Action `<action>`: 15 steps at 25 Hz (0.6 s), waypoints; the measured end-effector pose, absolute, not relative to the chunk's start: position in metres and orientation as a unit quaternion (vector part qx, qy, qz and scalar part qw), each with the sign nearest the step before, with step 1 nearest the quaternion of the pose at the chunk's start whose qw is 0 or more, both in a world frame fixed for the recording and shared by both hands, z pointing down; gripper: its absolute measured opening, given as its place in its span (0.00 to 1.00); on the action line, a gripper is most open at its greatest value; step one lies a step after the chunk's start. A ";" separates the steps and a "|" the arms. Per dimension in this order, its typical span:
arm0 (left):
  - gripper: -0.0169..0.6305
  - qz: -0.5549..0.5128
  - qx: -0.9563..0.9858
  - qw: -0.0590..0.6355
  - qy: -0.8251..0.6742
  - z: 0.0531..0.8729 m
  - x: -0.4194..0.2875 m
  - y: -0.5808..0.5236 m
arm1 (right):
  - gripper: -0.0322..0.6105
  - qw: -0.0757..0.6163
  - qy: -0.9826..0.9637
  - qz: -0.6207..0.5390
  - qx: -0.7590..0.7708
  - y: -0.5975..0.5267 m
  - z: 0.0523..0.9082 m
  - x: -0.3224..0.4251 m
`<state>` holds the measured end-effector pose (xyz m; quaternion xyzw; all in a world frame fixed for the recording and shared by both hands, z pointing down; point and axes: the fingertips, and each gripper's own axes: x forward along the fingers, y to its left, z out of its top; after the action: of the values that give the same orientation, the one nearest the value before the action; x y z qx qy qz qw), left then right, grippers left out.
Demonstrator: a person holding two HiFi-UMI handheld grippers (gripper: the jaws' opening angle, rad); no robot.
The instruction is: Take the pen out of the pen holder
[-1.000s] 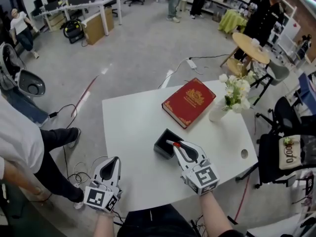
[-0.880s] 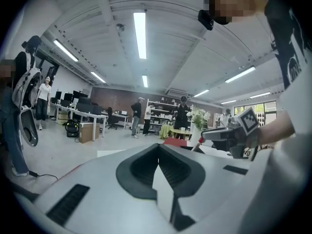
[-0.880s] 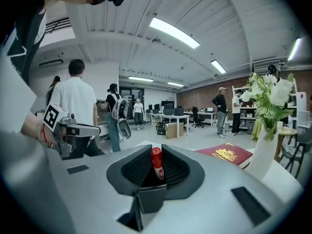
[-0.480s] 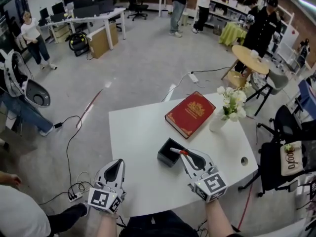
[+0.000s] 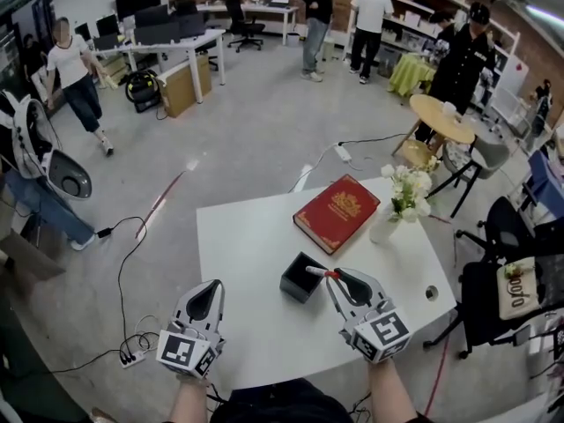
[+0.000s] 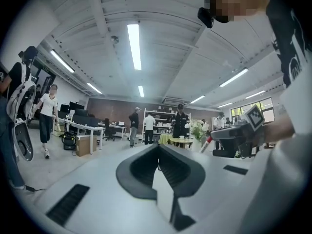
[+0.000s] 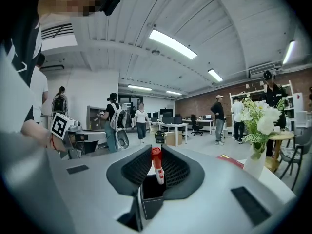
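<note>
On the white table (image 5: 238,254) the extraction step is in hand. The right gripper (image 5: 333,278) pinches the pen (image 5: 314,271) between its ribbed pads, just over the pen holder (image 5: 293,282). The white lower end of the pen hangs over the opening, and I cannot tell if it is fully clear of the rim. The left gripper (image 5: 211,287) waits near the table's front edge, well apart from the holder, its tongs pressed together on nothing.

I judge that the next move calls for a straight lift until the tip is free. A sideways pull too early could catch the rim and tip the light holder.

The table top is smooth, matte and rounded at the corners. The red book (image 5: 337,212) is a thick hardcover with gold ornament. The white vase (image 5: 385,226) looks glazed and smooth, so slippery, and carries soft white flowers (image 5: 404,188). The holder is a small black square box with thin rigid walls. The pen is a slim round cylinder, probably hard plastic, with a red cap.
</note>
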<state>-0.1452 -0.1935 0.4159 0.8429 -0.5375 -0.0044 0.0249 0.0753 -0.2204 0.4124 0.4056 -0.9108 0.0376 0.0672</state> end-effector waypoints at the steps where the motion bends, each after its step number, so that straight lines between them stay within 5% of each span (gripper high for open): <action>1: 0.03 -0.005 0.843 0.024 -0.537 0.414 -0.145 -0.194 | 0.16 0.065 -0.911 0.036 0.407 -0.220 0.410 0.076; 15: 0.03 -0.011 0.855 0.017 -0.518 0.407 -0.126 -0.203 | 0.16 0.035 -0.895 0.031 0.443 -0.216 0.391 0.112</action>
<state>-0.1261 -0.2025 0.4067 0.8548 -0.5185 -0.0112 0.0170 0.1117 -0.2160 0.3911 0.4426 -0.8955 0.0311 0.0352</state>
